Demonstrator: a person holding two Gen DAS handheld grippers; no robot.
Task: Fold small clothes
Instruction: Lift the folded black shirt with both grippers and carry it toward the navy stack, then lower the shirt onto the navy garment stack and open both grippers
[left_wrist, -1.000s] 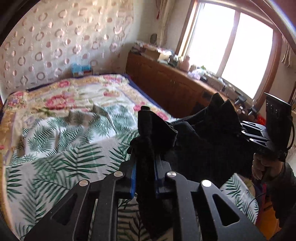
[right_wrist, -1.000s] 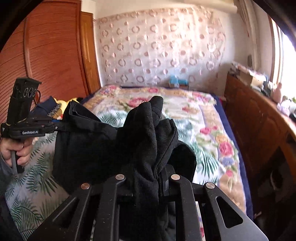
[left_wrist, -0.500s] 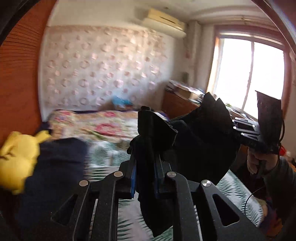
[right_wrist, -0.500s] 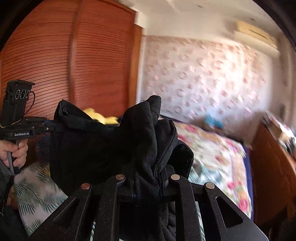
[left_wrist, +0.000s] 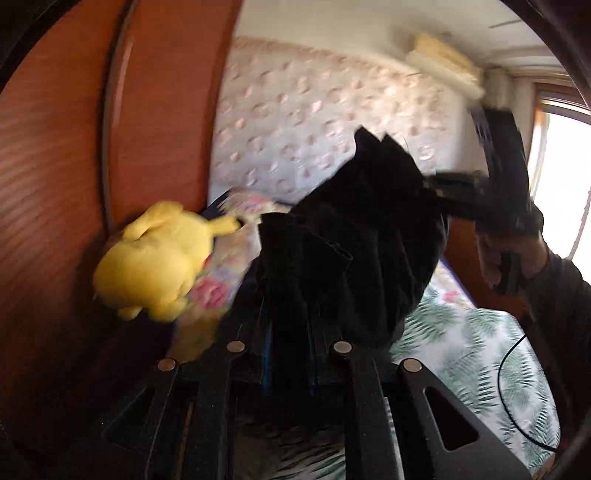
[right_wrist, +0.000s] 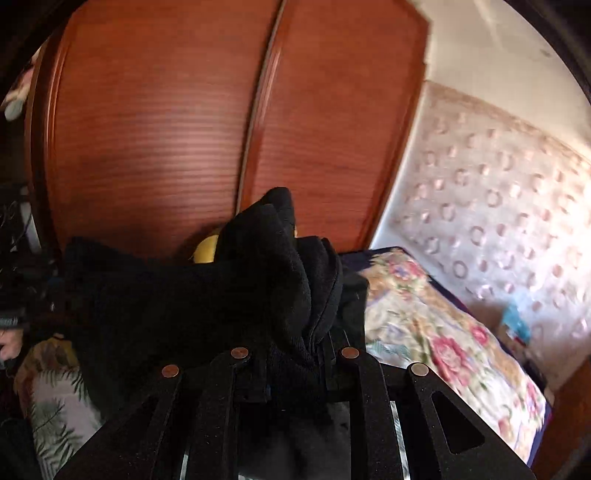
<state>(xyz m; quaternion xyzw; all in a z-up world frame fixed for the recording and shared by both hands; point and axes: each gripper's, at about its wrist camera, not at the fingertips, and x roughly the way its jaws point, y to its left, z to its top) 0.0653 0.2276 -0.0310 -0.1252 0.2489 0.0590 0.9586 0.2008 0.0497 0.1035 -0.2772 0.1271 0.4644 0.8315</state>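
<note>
A black garment (left_wrist: 369, 251) hangs in the air between my two grippers, above the bed. My left gripper (left_wrist: 290, 332) is shut on one bunched edge of it. My right gripper (right_wrist: 295, 354) is shut on the other bunched edge (right_wrist: 280, 266); it also shows in the left wrist view (left_wrist: 461, 195), at the right, held in a hand. The cloth (right_wrist: 166, 295) stretches to the left in the right wrist view. My left gripper barely shows there at the dark left edge.
A yellow plush toy (left_wrist: 155, 262) lies against the red-brown wardrobe doors (right_wrist: 166, 129) at the bed's left side. The bed has a floral cover (right_wrist: 443, 332) and a palm-leaf sheet (left_wrist: 480, 350). A patterned wall (left_wrist: 314, 122) stands behind.
Both grippers have swung left and upward with the garment still held between them. The views moved from the bed and window to the wardrobe doors and the plush toy.
</note>
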